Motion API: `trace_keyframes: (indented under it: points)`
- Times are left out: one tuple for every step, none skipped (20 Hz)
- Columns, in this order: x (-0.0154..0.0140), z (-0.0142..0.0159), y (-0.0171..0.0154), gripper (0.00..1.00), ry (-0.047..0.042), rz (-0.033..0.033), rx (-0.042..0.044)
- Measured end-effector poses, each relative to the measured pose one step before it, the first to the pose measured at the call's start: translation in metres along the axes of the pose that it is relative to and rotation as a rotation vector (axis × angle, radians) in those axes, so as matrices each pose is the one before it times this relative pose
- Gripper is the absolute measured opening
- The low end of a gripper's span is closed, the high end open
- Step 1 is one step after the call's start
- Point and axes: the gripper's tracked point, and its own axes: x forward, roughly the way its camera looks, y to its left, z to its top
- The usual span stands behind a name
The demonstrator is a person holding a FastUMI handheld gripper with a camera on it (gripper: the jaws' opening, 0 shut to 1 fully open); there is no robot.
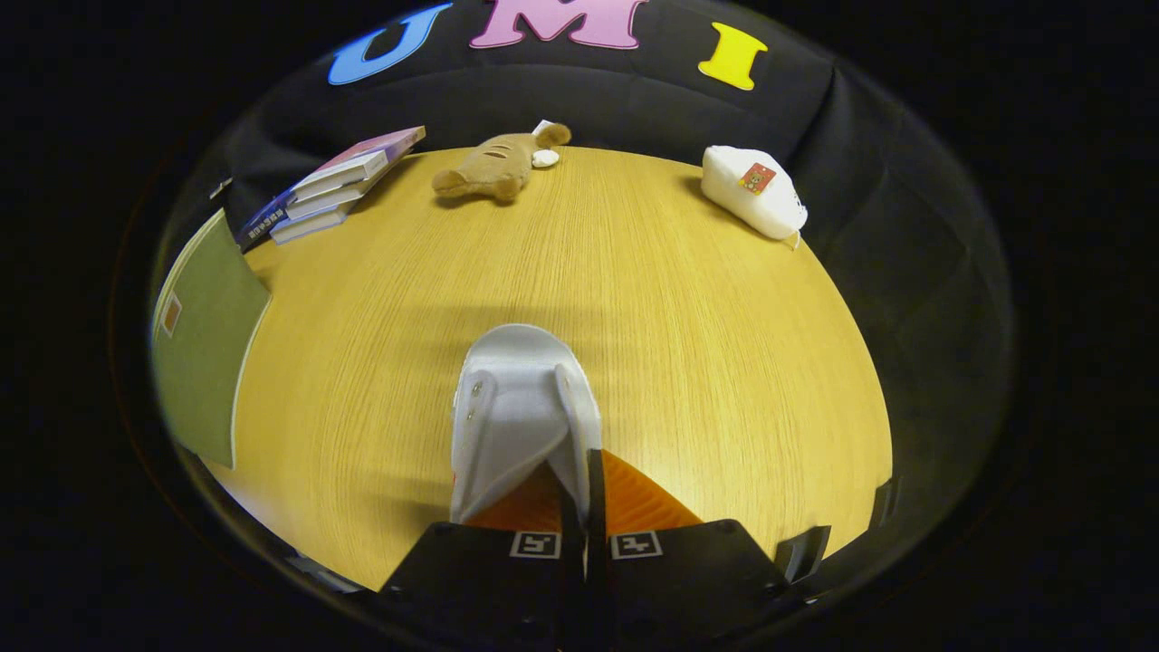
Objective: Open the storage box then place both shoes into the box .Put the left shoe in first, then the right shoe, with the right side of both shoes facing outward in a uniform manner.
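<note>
Now the wooden bench (688, 308) is stretching out ahead, a green folder (204, 344) lying by its edge near stacked books (335, 181). Closer in, the white shoe (518, 407) is hanging above the bench, the tongs (584, 507) clenching its side wall. Farther off, a white pouch (756, 195) and brown plush toy (496, 166) are sitting.

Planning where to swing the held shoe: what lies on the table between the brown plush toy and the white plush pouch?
Nothing: the gripper view shows bare wooden tabletop between the brown plush toy and the white plush pouch. The gripper is shut on the white shoe.
</note>
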Motion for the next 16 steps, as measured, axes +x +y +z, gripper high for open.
trace_keyframes:
  points:
    - [-0.00465, 0.00142, 0.00027, 0.06, 0.00045, 0.00881, 0.03025]
    - [-0.00568, 0.00330, 0.00130, 0.06, -0.00575, 0.00680, 0.02664]
    - [-0.00655, 0.00526, 0.00210, 0.05, -0.01013, 0.00643, 0.02066]
    - [-0.00751, 0.00532, 0.00350, 0.05, -0.00744, 0.00888, 0.01887]
    - [-0.00750, 0.00676, 0.00523, 0.05, -0.00352, 0.01126, 0.01667]
    - [-0.00889, 0.00668, 0.00674, 0.05, -0.00284, 0.01267, 0.01361]
    - [-0.00941, 0.00844, 0.00967, 0.05, -0.00360, 0.01395, 0.00742]
    - [-0.00897, 0.00931, 0.01135, 0.05, -0.00445, 0.01873, 0.00482]
    - [-0.00999, 0.01028, 0.01637, 0.05, -0.00864, 0.02992, 0.01186]
    - [-0.00856, 0.01157, 0.01994, 0.05, -0.01153, 0.03818, 0.00924]
    - [-0.00823, 0.01179, 0.02313, 0.05, -0.01409, 0.03983, 0.00589]
    - [-0.00630, 0.01045, 0.02181, 0.05, -0.00790, 0.03702, 0.00148]
    - [-0.00442, 0.01315, 0.03162, 0.05, -0.00890, 0.03450, 0.00008]
    - [-0.00400, 0.00993, 0.02419, 0.05, -0.00920, 0.02714, -0.00011]
    - [-0.00259, 0.00895, 0.02577, 0.05, -0.00680, 0.02649, -0.00132]
    - [-0.00186, 0.00638, 0.02492, 0.05, -0.00256, 0.02493, -0.00090]
